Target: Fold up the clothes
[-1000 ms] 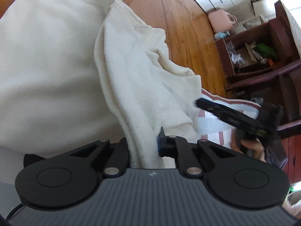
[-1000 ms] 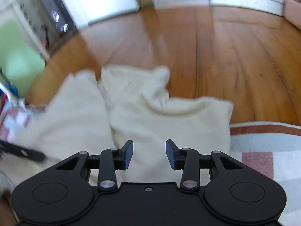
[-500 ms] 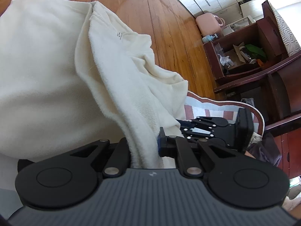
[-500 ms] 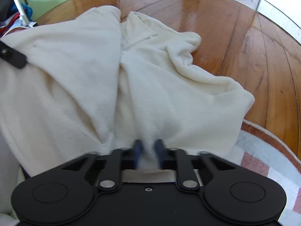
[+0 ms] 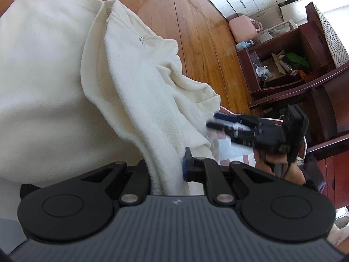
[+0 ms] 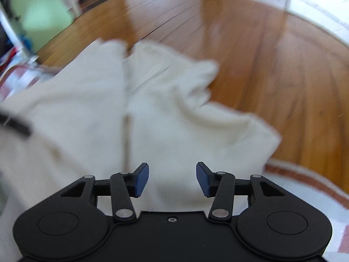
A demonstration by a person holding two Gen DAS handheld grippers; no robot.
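A cream fleece garment (image 5: 65,83) lies spread over the wooden floor and a striped rug. My left gripper (image 5: 166,170) is shut on a thick fold of its edge, which runs up between the fingers. In the right wrist view the same cream fleece garment (image 6: 170,118) appears blurred ahead. My right gripper (image 6: 172,180) stands open just above the cloth, with nothing between its blue pads. From the left wrist view, the right gripper (image 5: 214,120) hovers by the garment's lower corner, held by a person's hand (image 5: 274,166).
A striped rug (image 6: 305,181) lies under the garment's near side. Dark wooden furniture (image 5: 305,91) with cluttered shelves stands at the right, a pink case (image 5: 243,27) beyond it. Wooden floor (image 6: 261,54) stretches ahead.
My right gripper, nearly shut on the cloth half a second ago, has opened and pulled back off the garment. The left gripper keeps its hold on the fold.
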